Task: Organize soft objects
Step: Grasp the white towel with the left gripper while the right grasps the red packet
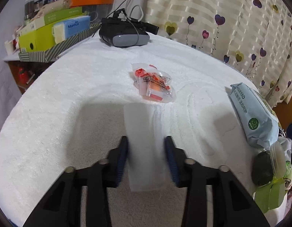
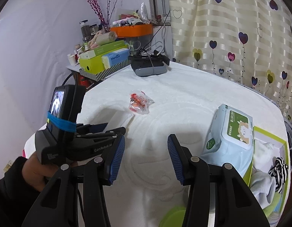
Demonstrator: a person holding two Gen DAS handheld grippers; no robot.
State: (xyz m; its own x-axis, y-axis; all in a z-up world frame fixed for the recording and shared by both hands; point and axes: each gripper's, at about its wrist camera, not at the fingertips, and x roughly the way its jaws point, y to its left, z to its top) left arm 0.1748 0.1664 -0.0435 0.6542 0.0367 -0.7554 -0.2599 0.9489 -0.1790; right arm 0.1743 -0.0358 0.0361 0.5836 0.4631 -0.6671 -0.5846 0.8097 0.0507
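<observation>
- A flat white pad (image 1: 144, 147) is straddled by the left claw (image 1: 146, 158), lengthwise between the blue pads (image 1: 122, 158). Jaws are set narrow at the pad's edges; whether it is actually pinched cannot be told.
- The pad lies on the white towel (image 1: 70, 94) covering the tabletop, near its front edge. Probably it is the next soft item to be lifted.
- The right claw (image 2: 146, 158) is held wide and empty over bare towel, apparently kept clear of the left one.
- An orange sachet bundle (image 1: 152, 84) lies mid-tabletop, untouched.
- A blue wipes pack (image 2: 231, 138) sits at the right edge, leaning against the green box (image 2: 269, 132). Cloth items are already in that box, so it is likely the destination.
</observation>
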